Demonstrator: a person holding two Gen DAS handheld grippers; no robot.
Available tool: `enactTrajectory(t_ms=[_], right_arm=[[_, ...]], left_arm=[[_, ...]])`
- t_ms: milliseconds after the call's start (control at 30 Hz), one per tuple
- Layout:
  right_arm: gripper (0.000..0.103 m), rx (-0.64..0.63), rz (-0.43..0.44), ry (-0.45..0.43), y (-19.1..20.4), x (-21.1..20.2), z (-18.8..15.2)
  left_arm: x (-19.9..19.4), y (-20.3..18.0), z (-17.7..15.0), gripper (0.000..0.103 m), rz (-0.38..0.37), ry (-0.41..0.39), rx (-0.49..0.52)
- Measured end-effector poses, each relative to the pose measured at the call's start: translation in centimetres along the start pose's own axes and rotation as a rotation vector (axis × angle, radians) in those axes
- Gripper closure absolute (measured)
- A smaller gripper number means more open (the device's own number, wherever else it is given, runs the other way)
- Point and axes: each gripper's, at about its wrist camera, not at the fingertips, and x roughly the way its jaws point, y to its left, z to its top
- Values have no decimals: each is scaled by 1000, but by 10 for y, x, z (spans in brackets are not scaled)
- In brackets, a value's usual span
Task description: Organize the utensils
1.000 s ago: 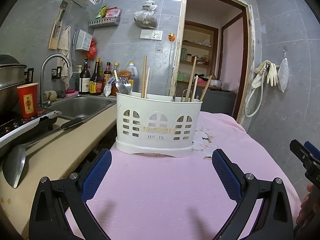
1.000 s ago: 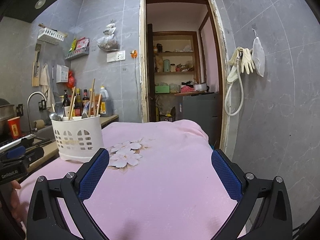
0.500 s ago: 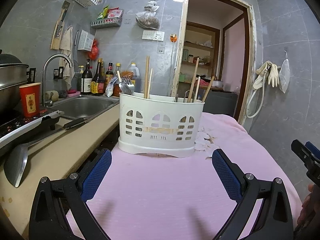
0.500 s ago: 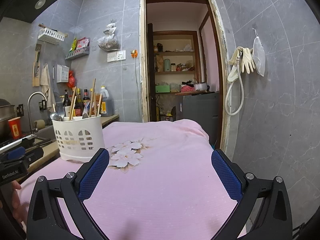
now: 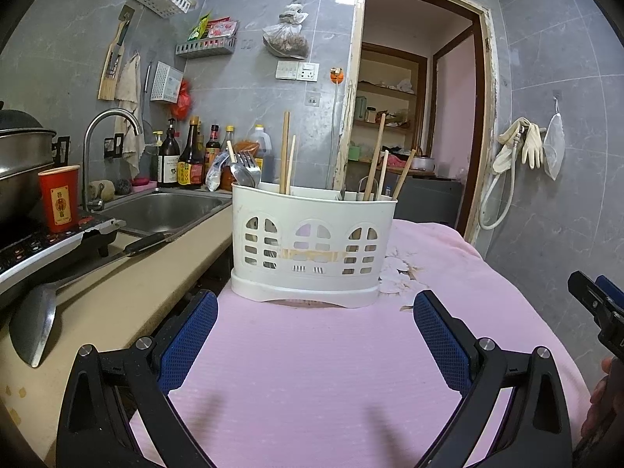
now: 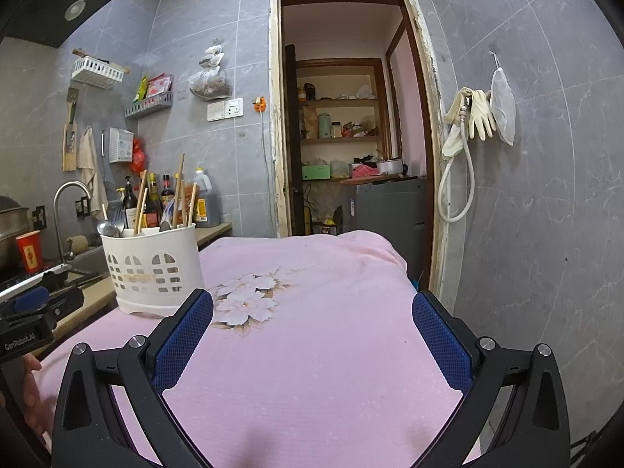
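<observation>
White slotted plastic utensil caddy (image 5: 314,247) frame centre on pink cloth (image 5: 331,370); left gripper (image 5: 315,333) and right gripper (image 6: 312,329) both wide apart, empty, path unobstructed

A: What lies ahead of the left tongs (image 5: 315,308)?

B: The white plastic slotted utensil caddy (image 5: 312,245), standing on the pink flowered cloth (image 5: 312,358). Wooden chopsticks (image 5: 284,154), a metal fork (image 5: 246,160) and a spoon stand in it.

A: And left of them?

B: The beige counter (image 5: 128,296) with a metal ladle (image 5: 33,325) lying on it; the steel sink (image 5: 163,210) lies beyond.

A: From the right tongs (image 6: 312,312)?

B: The caddy is ahead and leftward, the cloth below.
</observation>
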Motion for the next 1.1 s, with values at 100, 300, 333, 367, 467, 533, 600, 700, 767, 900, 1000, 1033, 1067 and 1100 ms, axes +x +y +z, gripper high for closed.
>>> enactTrajectory(t_ms=[100, 300, 333, 367, 467, 533, 600, 700, 767, 900, 1000, 1033, 1067, 1100], right_arm=[[0, 0, 0, 2, 0, 0, 0], [0, 5, 1, 5, -2, 0, -1], [0, 5, 2, 5, -2, 0, -1], [0, 5, 2, 4, -1, -1, -1], [0, 5, 1, 4, -1, -1, -1], [0, 5, 1, 4, -1, -1, -1], [0, 5, 0, 4, -2, 0, -1], [0, 5, 1, 4, -1, -1, -1], [0, 5, 1, 5, -2, -1, -1], [0, 4, 1, 7, -1, 0, -1], [0, 5, 1, 6, -2, 0, -1], [0, 4, 1, 7, -1, -1, -1], [0, 4, 1, 8, -2, 0, -1], [0, 4, 1, 8, -2, 0, -1]], left_arm=[[0, -1, 0, 4, 1, -2, 1], [-1, 0, 1, 4, 2, -2, 4], [-1, 0, 1, 4, 2, -3, 4], [-1, 0, 1, 4, 3, -3, 5], [-1, 0, 1, 4, 0, -2, 3], [-1, 0, 2, 4, -5, -1, 0], [-2, 1, 3, 4, -3, -4, -5], [0, 0, 3, 4, -5, 16, -5], [1, 0, 3, 4, 13, 15, -7], [5, 1, 1, 4, 6, 32, -5], [6, 1, 0, 4, 17, 37, -1], [7, 2, 0, 4, 18, 38, -1], [7, 2, 0, 4, 18, 39, -1], [6, 1, 0, 4, 15, 38, -2]])
